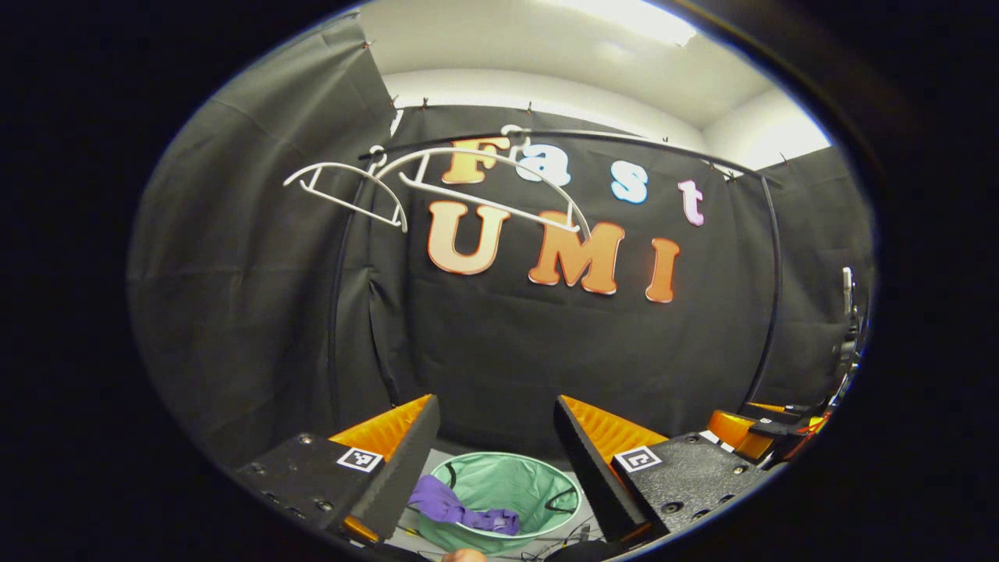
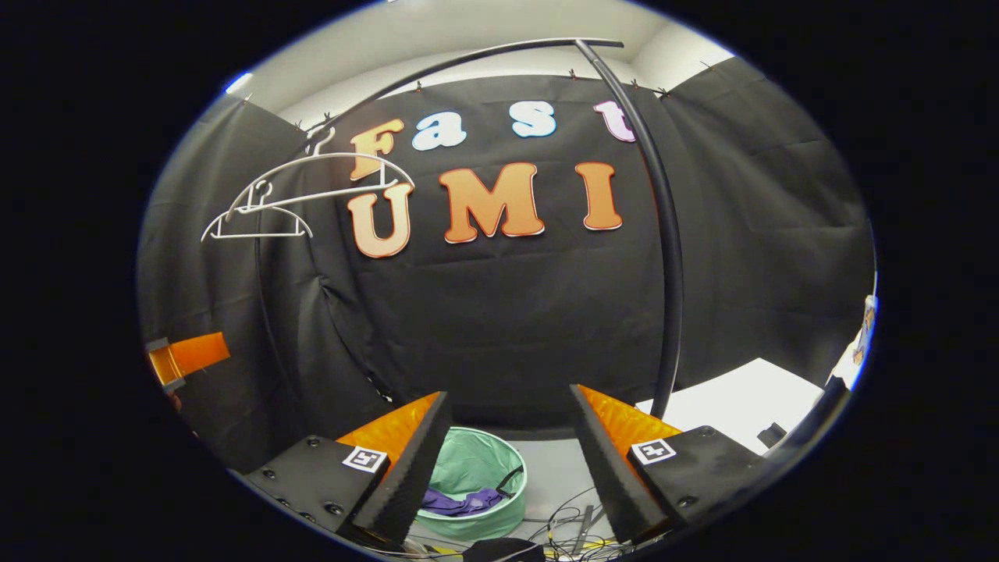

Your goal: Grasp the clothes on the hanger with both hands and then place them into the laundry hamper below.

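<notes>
Purple garment (image 1: 460,511) draped over the green hamper's (image 1: 511,480) nine-o'clock rim, left gripper (image 1: 497,445) and right gripper (image 2: 509,437) both wide open, empty, hangers (image 1: 437,183) bare at eleven.

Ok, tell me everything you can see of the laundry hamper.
The laundry hamper is a round, pale green basket of thin fabric, standing upright and open on the floor below the rail. A dark handle loop hangs at its rim. A purple garment lies in it, partly draped over the near rim in the left gripper view. Loose cables lie on the floor beside it.
</notes>
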The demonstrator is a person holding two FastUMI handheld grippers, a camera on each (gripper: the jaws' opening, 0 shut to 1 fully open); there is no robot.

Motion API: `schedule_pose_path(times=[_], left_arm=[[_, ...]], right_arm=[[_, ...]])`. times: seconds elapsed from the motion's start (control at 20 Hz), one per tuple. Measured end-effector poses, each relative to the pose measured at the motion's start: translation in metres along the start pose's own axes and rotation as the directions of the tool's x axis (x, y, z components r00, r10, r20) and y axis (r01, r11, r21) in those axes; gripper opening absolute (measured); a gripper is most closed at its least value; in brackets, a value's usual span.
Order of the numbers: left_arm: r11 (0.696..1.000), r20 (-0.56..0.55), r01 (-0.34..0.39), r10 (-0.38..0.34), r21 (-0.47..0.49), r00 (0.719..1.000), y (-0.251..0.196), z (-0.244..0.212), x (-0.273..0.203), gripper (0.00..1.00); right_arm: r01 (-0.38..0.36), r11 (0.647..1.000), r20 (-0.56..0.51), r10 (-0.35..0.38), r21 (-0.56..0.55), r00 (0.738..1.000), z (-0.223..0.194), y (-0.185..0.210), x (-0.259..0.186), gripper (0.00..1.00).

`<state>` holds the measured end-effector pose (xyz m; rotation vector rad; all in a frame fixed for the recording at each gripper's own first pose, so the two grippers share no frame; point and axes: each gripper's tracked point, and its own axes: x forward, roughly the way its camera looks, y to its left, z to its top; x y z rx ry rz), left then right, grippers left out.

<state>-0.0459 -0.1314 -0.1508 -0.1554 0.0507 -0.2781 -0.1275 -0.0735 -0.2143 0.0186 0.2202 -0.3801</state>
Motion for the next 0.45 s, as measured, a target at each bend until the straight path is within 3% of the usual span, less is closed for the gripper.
schedule_pose_path(times=[0.45], left_arm=[[0.999,0.047,-0.040,0.040,0.011,0.998,0.017,0.015,-0.010,0.92]], right_arm=[[0.040,0.999,0.030,-0.039,-0.021,0.999,0.010,-0.013,-0.002,0.89]])
